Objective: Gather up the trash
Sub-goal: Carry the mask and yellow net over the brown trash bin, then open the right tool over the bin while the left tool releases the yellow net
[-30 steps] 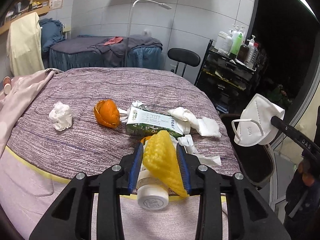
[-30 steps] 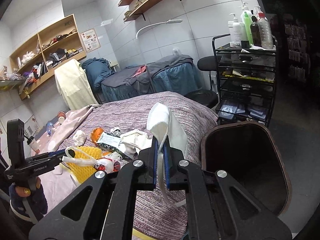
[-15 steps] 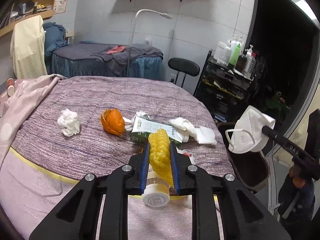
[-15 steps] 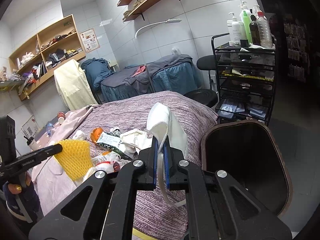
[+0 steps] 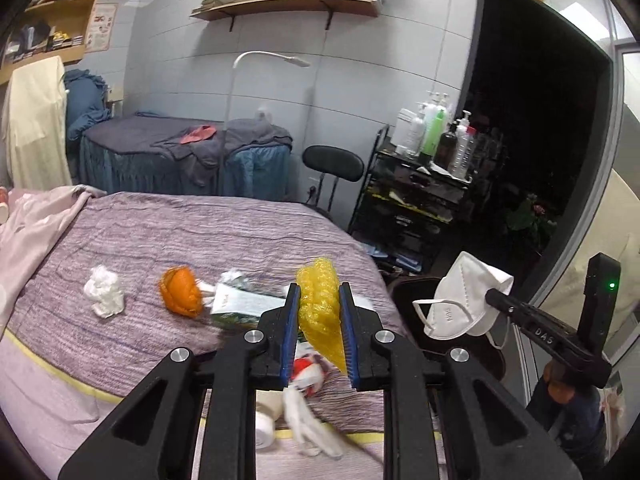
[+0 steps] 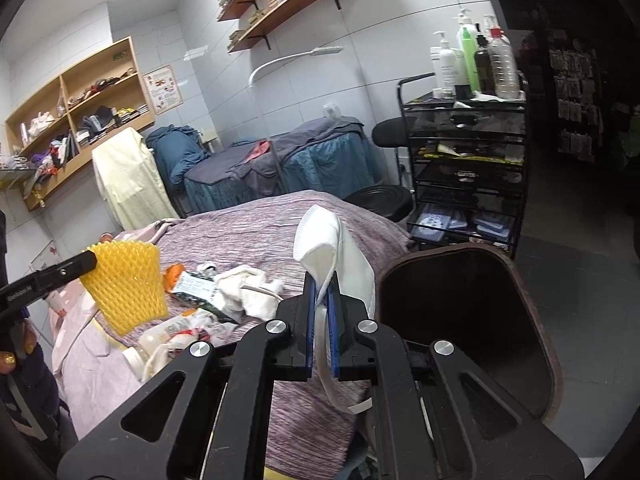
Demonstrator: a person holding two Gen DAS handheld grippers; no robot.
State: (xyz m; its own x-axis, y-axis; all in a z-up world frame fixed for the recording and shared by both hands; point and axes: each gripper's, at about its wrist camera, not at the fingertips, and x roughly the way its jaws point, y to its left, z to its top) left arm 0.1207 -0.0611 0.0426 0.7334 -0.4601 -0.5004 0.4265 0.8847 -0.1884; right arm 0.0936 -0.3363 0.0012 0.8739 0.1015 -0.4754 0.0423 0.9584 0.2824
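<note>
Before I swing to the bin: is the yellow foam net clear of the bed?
Apart. In the right wrist view the yellow foam net hangs from the left gripper, bottom edge clear above the bed.

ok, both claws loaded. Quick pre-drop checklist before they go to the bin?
1. Left claw shut on the yellow foam net: ok, its jaws have just closed on it.
2. Net lifted off the bed: ok, it hangs in the air in the right wrist view.
3. Right claw shut on the white mask: ok, though one strap dangles loose below.
4. Bin open and unobstructed: ok, the dark mouth shows beside the bed.
5. Bin has room: cannot tell, the inside is too dark.
6. Bed cleared: not ok, the orange peel, crumpled tissue and green carton remain.
</note>
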